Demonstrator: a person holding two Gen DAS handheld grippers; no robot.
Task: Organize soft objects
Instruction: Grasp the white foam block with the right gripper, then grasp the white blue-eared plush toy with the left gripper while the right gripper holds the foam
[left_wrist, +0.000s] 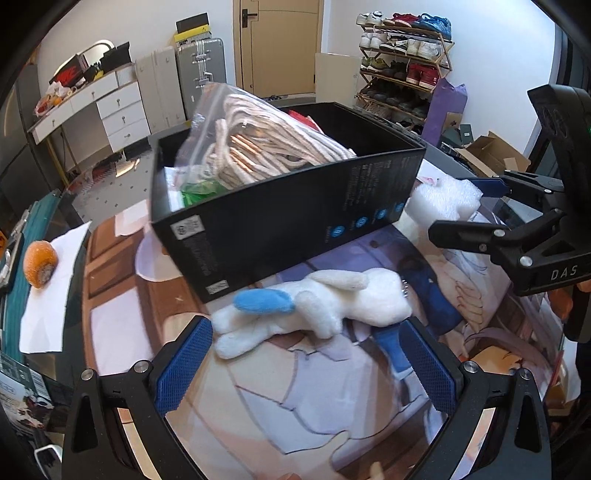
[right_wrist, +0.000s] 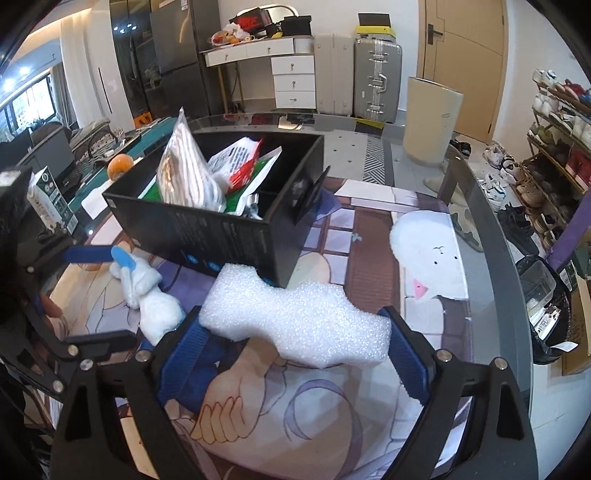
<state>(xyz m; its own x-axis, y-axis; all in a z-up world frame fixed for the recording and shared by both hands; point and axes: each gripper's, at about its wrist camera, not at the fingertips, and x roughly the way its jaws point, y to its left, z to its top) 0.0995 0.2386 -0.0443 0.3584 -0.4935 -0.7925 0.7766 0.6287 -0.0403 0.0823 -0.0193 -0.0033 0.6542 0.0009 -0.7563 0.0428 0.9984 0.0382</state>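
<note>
Plush rabbit (left_wrist: 321, 302), white with a blue ear, lies on its side on the printed mat (left_wrist: 295, 398), just in front of the black box (left_wrist: 295, 221); long axis runs left to right across the left wrist view, feet to the left. Left gripper (left_wrist: 306, 365) is wide open, blue pads (left_wrist: 184, 365) flanking the toy, holding nothing. White foam block (right_wrist: 299, 317) lies crosswise between the right gripper (right_wrist: 295, 354) fingers; contact with the pads cannot be told. Box holds a bagged rope bundle (left_wrist: 266, 147), tilted.
</note>
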